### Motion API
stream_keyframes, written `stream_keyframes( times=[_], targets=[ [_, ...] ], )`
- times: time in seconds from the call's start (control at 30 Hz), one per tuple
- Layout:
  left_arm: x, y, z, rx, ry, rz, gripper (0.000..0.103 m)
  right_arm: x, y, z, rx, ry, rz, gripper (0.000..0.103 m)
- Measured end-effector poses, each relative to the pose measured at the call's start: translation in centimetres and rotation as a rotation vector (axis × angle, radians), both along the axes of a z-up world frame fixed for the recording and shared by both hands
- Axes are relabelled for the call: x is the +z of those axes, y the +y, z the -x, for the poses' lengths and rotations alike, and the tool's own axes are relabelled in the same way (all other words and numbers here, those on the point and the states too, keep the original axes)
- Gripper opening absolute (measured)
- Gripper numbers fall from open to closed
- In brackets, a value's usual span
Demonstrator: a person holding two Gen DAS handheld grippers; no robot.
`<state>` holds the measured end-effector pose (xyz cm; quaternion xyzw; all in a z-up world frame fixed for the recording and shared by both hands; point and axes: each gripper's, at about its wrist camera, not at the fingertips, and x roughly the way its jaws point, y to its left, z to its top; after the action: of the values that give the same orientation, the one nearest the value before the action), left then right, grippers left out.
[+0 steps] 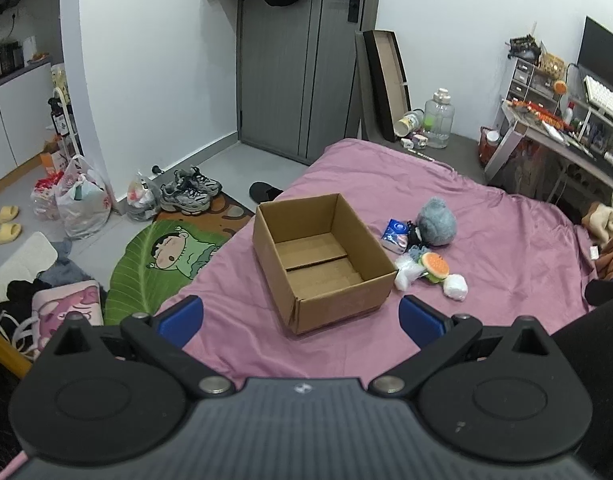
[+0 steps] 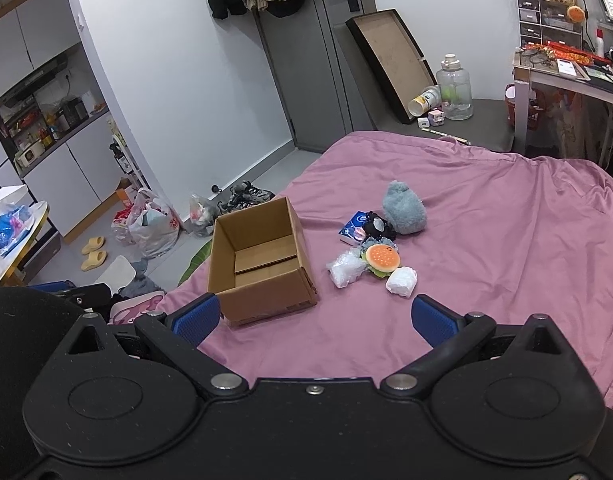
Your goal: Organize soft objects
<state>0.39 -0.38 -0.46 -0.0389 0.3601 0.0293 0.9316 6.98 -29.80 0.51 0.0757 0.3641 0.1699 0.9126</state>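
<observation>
Pink bed (image 1: 486, 208) carries cardboard box (image 1: 338, 304) and soft toys (image 1: 436, 222).

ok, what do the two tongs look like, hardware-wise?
Near twins. Left tongs: blue textured pads on black linkage arms with silver pivot pins, round black side housings, ribbed grey centre plate with a small logo. Right tongs: same pads and arms, but a black speckled body with one centre screw.

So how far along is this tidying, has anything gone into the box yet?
Nothing looks done: the cardboard box is empty. Nothing is in hand either; the left claw and right claw are both open and hold nothing. Left to move: the grey plush, burger toy, white bundles and the other small items piled beside the box.
</observation>
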Motion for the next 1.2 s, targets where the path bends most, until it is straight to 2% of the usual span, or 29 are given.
stream_keyframes(
  times=[0.27,0.47,0.7,0.9,1.03,1.2],
  targets=[
    [-0.9,1.2,-1.5,-0.02,0.019,0.03,0.103,-1.0,-0.3,-0.7,-0.01,0.012,-0.008,0.103],
    [-1.2,1.5,-3.4,-0.048,-0.002,0.011,0.103,-2.0,-0.9,-2.1,-0.041,0.037,-0.037,0.103],
    [-1.9,1.0,-6.4,-0.168,-0.026,-0.005,0.103,-3.0,-1.5,-3.9,-0.072,0.05,-0.039,0.103],
    [-3.2,-0.3,-9.5,-0.283,-0.025,-0.019,0.101,-4.4,-2.3,-5.9,-0.126,0.09,-0.063,0.091],
    [-4.2,-1.3,-11.6,-0.339,-0.021,-0.015,0.101,-5.4,-2.5,-6.9,-0.144,0.111,-0.065,0.09],
    [-5.5,-2.4,-14.2,-0.407,0.001,0.01,0.094,-6.7,-2.7,-8.3,-0.173,0.142,-0.064,0.086]
  ],
)
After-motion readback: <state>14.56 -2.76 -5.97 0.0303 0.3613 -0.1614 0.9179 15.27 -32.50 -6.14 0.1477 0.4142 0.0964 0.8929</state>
